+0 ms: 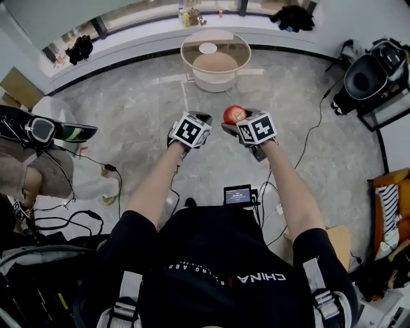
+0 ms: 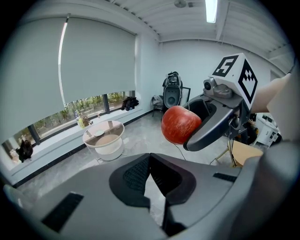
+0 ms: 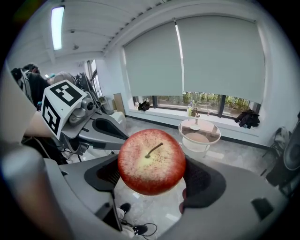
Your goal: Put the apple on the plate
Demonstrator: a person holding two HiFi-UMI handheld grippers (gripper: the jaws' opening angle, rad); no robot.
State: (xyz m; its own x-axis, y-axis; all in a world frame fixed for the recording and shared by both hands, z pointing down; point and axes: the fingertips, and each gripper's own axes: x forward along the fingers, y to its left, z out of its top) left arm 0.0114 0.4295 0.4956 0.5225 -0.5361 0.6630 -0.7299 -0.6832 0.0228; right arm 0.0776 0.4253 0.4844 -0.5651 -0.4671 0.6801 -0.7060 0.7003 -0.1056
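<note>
Right gripper view: apple (image 3: 151, 161) is red with a yellowish speckled patch round the stem. The stem points up toward the camera and the skin is whole. It sits clamped between the wide-set jaws of the right gripper (image 3: 152, 180), held in the air above the floor, well short of the table. The left gripper (image 2: 149, 159) has its jaw tips together with nothing between them. In the head view it hangs just beside the right one, at about the same height.

The plate (image 1: 207, 48) is small and white and lies on the glass top of a round table (image 1: 186, 61) near the window wall, well apart from the apple. Grey tiled floor (image 1: 141, 102) lies between the grippers and the table. A black cable (image 1: 312, 131) trails over the floor to the right and runs toward a black speaker unit (image 1: 366, 77). Dark bags (image 1: 291, 18) lie on the window ledge behind the table. A small screen (image 1: 237, 195) shows at the person's chest.
</note>
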